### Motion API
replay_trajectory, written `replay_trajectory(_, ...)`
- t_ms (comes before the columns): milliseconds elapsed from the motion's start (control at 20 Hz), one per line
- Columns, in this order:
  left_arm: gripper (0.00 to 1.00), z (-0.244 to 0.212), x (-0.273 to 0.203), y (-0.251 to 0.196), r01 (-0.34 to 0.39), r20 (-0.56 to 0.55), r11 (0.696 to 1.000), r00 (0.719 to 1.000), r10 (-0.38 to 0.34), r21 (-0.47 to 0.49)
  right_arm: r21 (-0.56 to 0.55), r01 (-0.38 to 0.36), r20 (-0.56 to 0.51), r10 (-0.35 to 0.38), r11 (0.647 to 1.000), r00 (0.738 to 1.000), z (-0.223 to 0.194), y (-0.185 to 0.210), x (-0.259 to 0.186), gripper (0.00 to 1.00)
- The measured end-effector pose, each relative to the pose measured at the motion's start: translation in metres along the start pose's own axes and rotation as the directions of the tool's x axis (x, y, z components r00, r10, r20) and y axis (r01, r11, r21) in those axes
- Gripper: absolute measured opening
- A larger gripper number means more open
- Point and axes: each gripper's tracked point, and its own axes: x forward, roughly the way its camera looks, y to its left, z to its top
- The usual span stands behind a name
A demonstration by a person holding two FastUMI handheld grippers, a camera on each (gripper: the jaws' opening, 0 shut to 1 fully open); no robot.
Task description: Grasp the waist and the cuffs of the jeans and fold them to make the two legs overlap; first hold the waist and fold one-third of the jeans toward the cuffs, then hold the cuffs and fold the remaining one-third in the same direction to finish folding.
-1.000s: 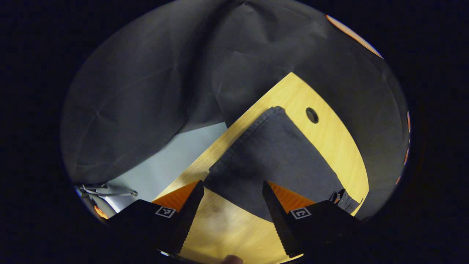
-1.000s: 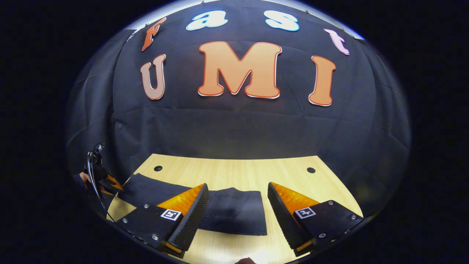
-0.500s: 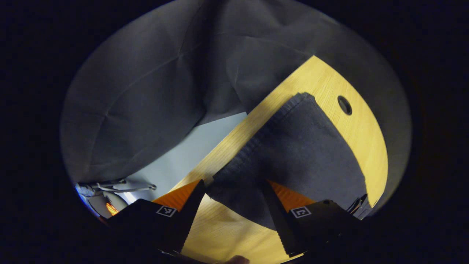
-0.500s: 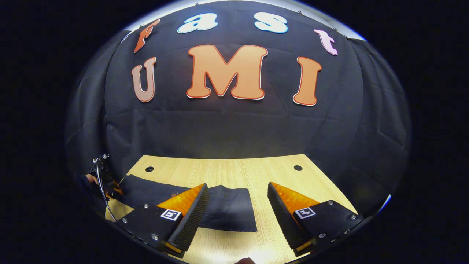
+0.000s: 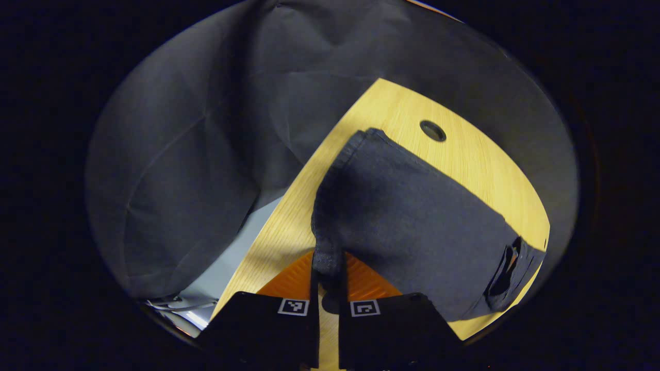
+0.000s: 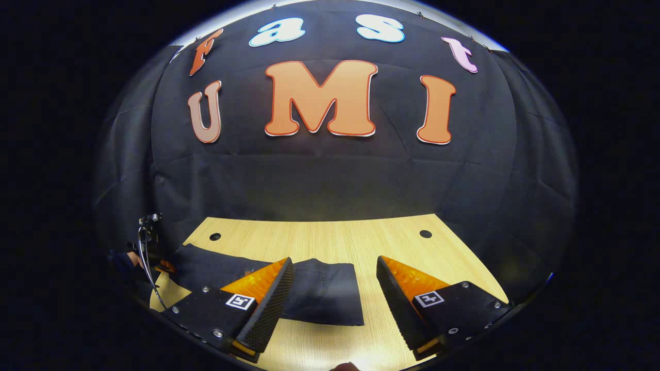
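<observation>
- In my left gripper view the dark, folded denim jeans [image 5: 412, 221] lie close to the side edge of the pale wooden table [image 5: 479, 159], with only a thin strip of bare wood between the hem and that edge; past the edge the grey floor [image 5: 232, 263] drops away.
- My left gripper [image 5: 328, 268] has its fingers drawn together on the near corner of the cuff hem, and the cloth rises in a ridge from between them.
- A round hole [image 5: 433, 131] in the tabletop sits just beyond the far cuff corner.
- My right gripper [image 6: 334, 299] stands wide open with nothing between the fingers, above the near edge of the table; the jeans' other end lies flat between and beyond its fingers.
- Bare wood stretches to the right of the jeans and behind them, up to the black cloth wall [image 6: 330, 180].
</observation>
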Motion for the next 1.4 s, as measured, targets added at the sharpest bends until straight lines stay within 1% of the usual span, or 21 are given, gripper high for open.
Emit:
replay_trajectory(50,0.11,0.007,-0.012,-0.006,0.014,0.025,1.000,1.000,-0.014,-0.005,-0.002,-0.003,-0.001,0.003,1.000,1.000,-0.001,-0.002,0.000,0.97)
replay_trajectory(100,0.10,0.012,-0.019,-0.009,0.028,0.051,1.000,0.998,-0.029,0.013,-0.006,-0.003,0.002,0.003,1.000,1.000,0.001,-0.005,0.001,0.96)
replay_trajectory(150,0.10,0.022,-0.030,-0.015,0.045,0.102,0.999,0.994,-0.047,0.017,-0.009,-0.009,0.004,0.009,1.000,1.000,0.002,-0.007,0.003,0.97)
replay_trajectory(200,0.10,0.024,-0.046,-0.019,0.060,0.128,0.997,0.990,-0.066,0.048,-0.010,-0.012,0.004,0.012,1.000,1.000,0.004,-0.010,0.004,0.97)
replay_trajectory(250,0.10,0.026,-0.064,-0.022,0.071,0.167,0.996,0.983,-0.080,0.063,-0.009,-0.021,0.007,0.021,1.000,1.000,0.006,-0.011,0.006,0.97)
replay_trajectory(350,0.10,0.023,-0.095,-0.024,0.095,0.207,0.992,0.972,-0.111,0.086,-0.007,-0.034,0.016,0.034,0.999,0.999,0.011,-0.013,0.010,0.97)
replay_trajectory(500,0.10,0.031,-0.119,-0.025,0.133,0.252,0.985,0.955,-0.156,0.105,-0.010,-0.060,0.022,0.060,0.998,0.998,0.015,-0.013,0.016,0.97)
replay_trajectory(850,0.09,0.053,-0.193,-0.030,0.202,0.313,0.967,0.919,-0.241,0.152,-0.038,-0.080,0.038,0.082,0.996,0.996,0.022,-0.024,0.028,0.97)
replay_trajectory(1050,0.09,0.053,-0.226,-0.067,0.256,0.339,0.945,0.887,-0.314,0.205,-0.046,-0.089,0.044,0.091,0.995,0.995,0.024,-0.032,0.033,0.97)
replay_trajectory(1250,0.08,0.045,-0.256,-0.122,0.288,0.349,0.913,0.857,-0.380,0.288,-0.047,-0.095,0.042,0.097,0.994,0.994,0.024,-0.042,0.039,0.96)
replay_trajectory(1400,0.09,0.036,-0.274,-0.161,0.305,0.340,0.887,0.841,-0.421,0.346,-0.050,-0.099,0.041,0.101,0.994,0.994,0.023,-0.051,0.042,0.96)
